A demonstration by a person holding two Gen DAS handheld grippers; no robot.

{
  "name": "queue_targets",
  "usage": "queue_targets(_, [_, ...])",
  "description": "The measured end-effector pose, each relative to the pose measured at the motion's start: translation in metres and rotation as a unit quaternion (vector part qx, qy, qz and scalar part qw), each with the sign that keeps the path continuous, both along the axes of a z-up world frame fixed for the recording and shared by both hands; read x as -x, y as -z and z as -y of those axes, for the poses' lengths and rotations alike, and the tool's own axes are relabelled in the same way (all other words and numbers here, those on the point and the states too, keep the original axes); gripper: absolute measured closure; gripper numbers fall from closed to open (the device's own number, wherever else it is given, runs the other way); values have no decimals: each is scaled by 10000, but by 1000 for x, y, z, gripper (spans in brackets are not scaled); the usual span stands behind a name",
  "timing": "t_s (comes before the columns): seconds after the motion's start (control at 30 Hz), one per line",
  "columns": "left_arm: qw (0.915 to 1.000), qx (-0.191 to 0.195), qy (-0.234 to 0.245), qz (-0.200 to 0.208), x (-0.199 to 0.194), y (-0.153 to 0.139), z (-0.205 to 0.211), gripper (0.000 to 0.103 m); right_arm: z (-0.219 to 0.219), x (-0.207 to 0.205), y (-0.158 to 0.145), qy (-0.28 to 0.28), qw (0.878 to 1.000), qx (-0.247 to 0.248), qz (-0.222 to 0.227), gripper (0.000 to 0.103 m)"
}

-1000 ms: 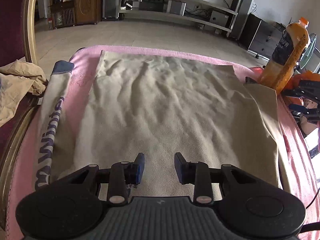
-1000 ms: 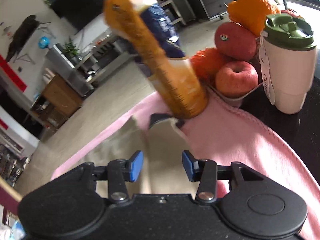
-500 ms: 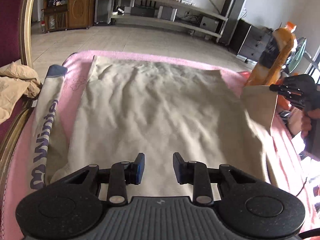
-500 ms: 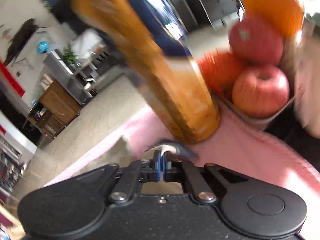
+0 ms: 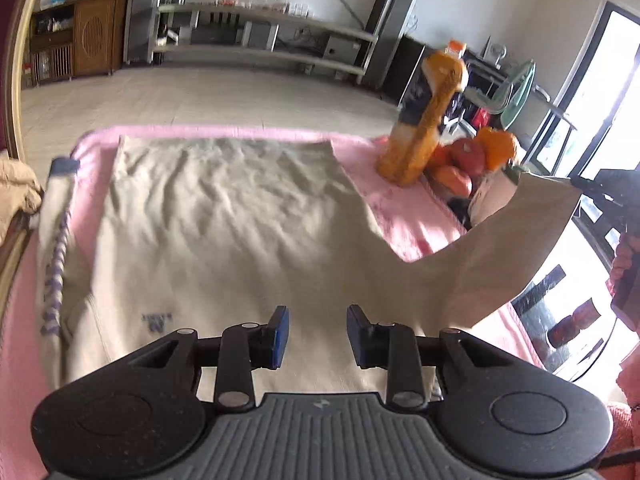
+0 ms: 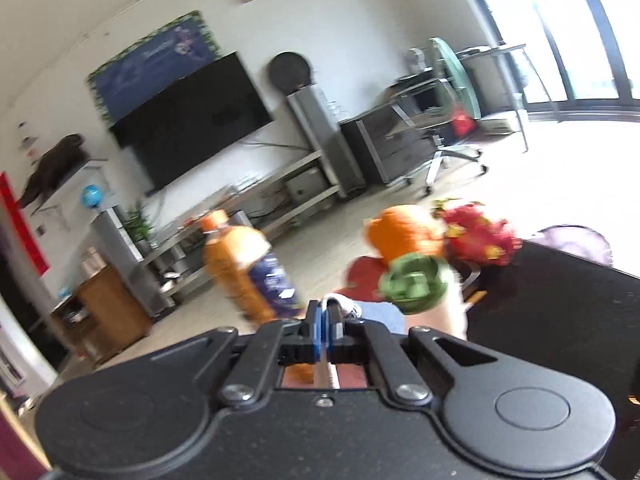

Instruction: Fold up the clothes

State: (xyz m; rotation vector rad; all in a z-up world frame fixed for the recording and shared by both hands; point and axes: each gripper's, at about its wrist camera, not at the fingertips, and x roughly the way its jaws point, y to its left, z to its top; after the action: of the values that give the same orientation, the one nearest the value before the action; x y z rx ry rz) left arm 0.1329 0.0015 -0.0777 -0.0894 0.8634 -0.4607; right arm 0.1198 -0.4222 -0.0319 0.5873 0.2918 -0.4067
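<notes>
A beige shirt [image 5: 224,224] lies spread on a pink blanket [image 5: 404,212]. Its left sleeve [image 5: 54,248] with purple lettering lies flat at the left. My left gripper [image 5: 314,334] is open and empty above the shirt's near edge. My right gripper [image 6: 324,326] is shut on the shirt's right sleeve [image 5: 516,236] and holds it lifted in the air at the right; in the right wrist view only a sliver of cloth [image 6: 338,304] shows between the pads.
An orange juice bottle [image 5: 424,120] stands at the blanket's far right, also in the right wrist view [image 6: 248,272]. Fruit [image 5: 468,156] and a green-lidded cup [image 6: 414,282] sit beside it. Crumpled beige clothes [image 5: 16,184] lie at the left.
My right gripper closed on the right sleeve and lifted it up and toward the near side. My left gripper rose slightly and stays open.
</notes>
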Motion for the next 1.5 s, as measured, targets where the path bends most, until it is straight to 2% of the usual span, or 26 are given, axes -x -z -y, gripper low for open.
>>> queue_targets(0.07, [9998,-45,37,-194,3,10,9,74,21,8,23,256,9995,-128,-147,101])
queue_targets(0.17, [9994,-118,61,-330,6,20,23,74,51,0,63,317,9965,-393,-673,100])
queue_targets(0.23, [9991,-123,96,-407,8,24,32,74,67,-4,78,32,9915,-752,-1059,94])
queue_targets(0.3, [9989,-149,128,-425,9,24,38,74,70,1,83,-199,9871,-987,-1247,82])
queue_targets(0.4, [9992,-195,123,-323,13,17,41,74,57,16,69,-714,9854,-1128,-1054,65])
queue_targets(0.43, [9993,-207,112,-279,15,14,40,74,50,19,63,-969,9845,-1112,-952,63])
queue_targets(0.47, [9995,-221,94,-216,17,10,38,74,37,21,54,-1233,9836,-967,-898,56])
queue_targets(0.5, [9996,-235,73,-151,18,7,37,73,22,22,45,-1493,9819,-789,-858,44])
queue_targets(0.53, [9997,-247,37,-85,20,3,34,73,9,22,38,-1669,9808,-537,-851,38])
queue_targets(0.6, [9997,-229,-27,-40,22,1,27,73,-24,20,23,-1953,9757,226,-962,10])
queue_targets(0.63, [9997,-210,-81,-42,23,2,23,73,-39,18,19,-2038,9709,657,-1072,7])
queue_targets(0.73, [9995,-221,-205,-51,25,8,14,73,-89,10,17,-2019,9447,2087,-1521,3])
queue_targets(0.83, [9995,-184,-256,-90,27,15,4,73,-127,0,26,-2389,9092,2748,-2017,3])
queue_targets(0.9, [9994,-138,-293,-112,27,19,-2,73,-151,-6,34,-2886,8808,2933,-2342,3])
queue_targets(0.93, [9994,-94,-319,-115,26,20,-5,73,-159,-11,38,-3132,8708,2875,-2470,3])
queue_targets(1.0, [9993,12,-359,-97,26,21,-12,73,-171,-21,47,-3657,8580,2418,-2677,1])
queue_targets(1.1, [9990,146,-432,-41,24,21,-24,73,-187,-39,62,-4200,8295,1874,-3168,0])
queue_targets(1.2, [9983,265,-525,-11,21,22,-36,73,-202,-48,77,-4137,8058,2288,-3566,0])
queue_targets(1.3, [9975,325,-629,-33,18,24,-46,73,-209,-47,81,-4072,7949,2981,-3367,0])
queue_targets(1.33, [9972,336,-663,-45,16,25,-49,73,-205,-49,83,-4024,8083,2806,-3256,0])
queue_targets(1.43, [9965,338,-753,-90,14,28,-53,73,-186,-60,93,-3784,8597,1869,-2878,0])
queue_targets(1.47, [9964,339,-778,-91,13,28,-54,73,-180,-64,101,-3640,8742,1596,-2789,0])
queue_targets(1.5, [9962,338,-802,-93,13,29,-55,73,-177,-67,109,-3524,8834,1456,-2724,0])
